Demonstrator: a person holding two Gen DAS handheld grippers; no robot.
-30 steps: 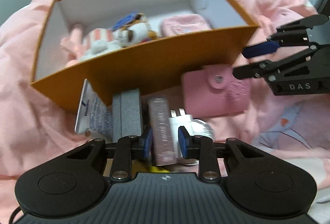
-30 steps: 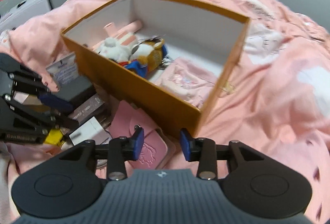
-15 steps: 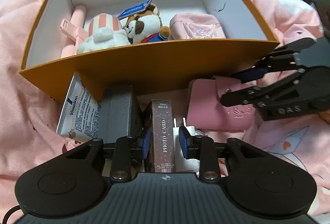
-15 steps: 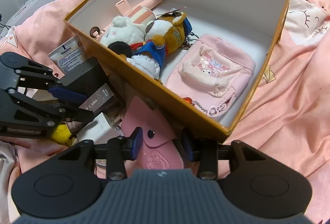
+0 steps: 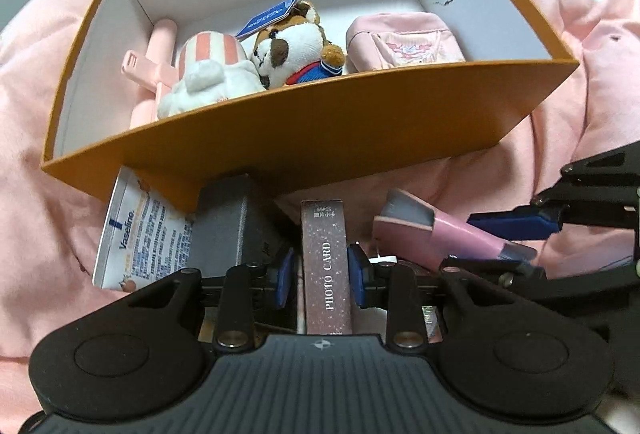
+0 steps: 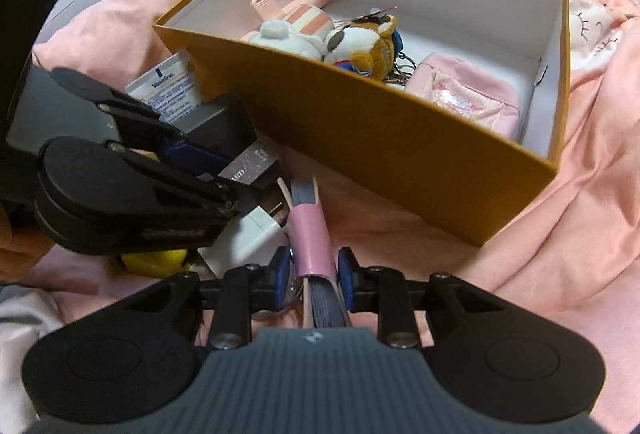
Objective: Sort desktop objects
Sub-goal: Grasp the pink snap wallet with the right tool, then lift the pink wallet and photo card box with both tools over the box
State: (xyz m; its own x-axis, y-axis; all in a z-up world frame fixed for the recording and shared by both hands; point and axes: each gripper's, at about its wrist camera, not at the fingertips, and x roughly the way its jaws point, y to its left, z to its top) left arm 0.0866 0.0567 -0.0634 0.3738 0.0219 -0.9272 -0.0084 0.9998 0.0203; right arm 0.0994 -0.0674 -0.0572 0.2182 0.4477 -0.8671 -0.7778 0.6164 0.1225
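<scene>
Both my grippers have closed in since the earlier frames: half a second ago the pink snap-button card wallet (image 6: 311, 234) lay flat on the pink bedsheet (image 6: 580, 162); it now stands on edge, pinched between the blue pads of my right gripper (image 6: 314, 276). My left gripper (image 5: 320, 274) is clamped around the slim glittery brown "PHOTO CARD" box (image 5: 326, 266), just in front of the near wall of the orange cardboard box (image 5: 320, 138). Beside it lie a dark grey case (image 5: 224, 226) and a white Vaseline pack (image 5: 138, 230). Inside the orange box sit two plush toys (image 5: 296, 46) and a pink fabric pouch (image 5: 404, 38).
</scene>
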